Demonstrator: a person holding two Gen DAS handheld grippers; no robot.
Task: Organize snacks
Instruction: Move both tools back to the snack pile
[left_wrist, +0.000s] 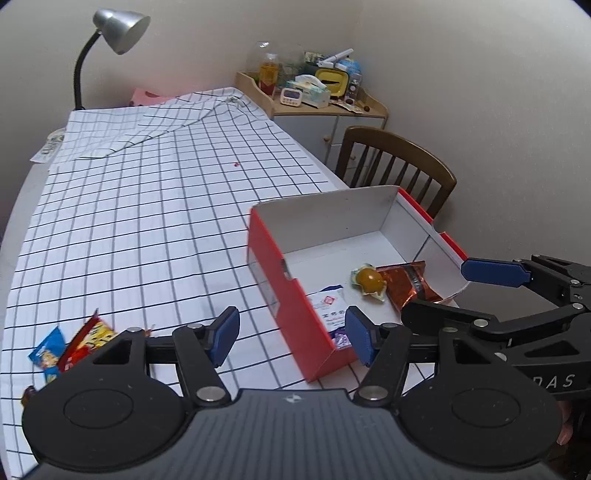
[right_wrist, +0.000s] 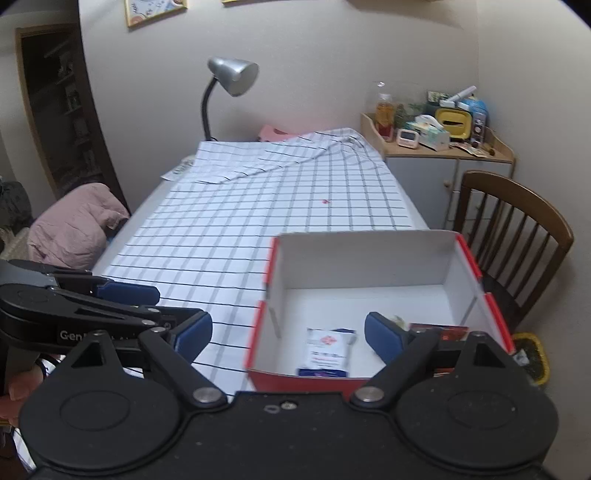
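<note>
A red box with white inner walls (left_wrist: 332, 218) stands open on the checked tablecloth (left_wrist: 147, 221). Inside lie a white packet (left_wrist: 327, 306), a round yellow-wrapped snack (left_wrist: 369, 280) and an orange-red packet (left_wrist: 410, 284). My left gripper (left_wrist: 291, 338) hangs open and empty over the box's near left corner. Two loose packets, one blue (left_wrist: 48, 350) and one red and yellow (left_wrist: 88, 339), lie on the cloth at its left. My right gripper (right_wrist: 290, 338) is open and empty above the box's near wall (right_wrist: 295, 376), with the white packet (right_wrist: 327, 350) below it. One of its blue pads (left_wrist: 495, 272) shows beside the box.
A wooden chair (left_wrist: 399, 162) stands behind the box at the table's right edge. A cabinet (left_wrist: 314, 122) crowded with clutter fills the far corner. A silver desk lamp (left_wrist: 118, 29) and a folded cloth corner (left_wrist: 147, 122) are at the far end. A pink cushion (right_wrist: 70, 229) sits left of the table.
</note>
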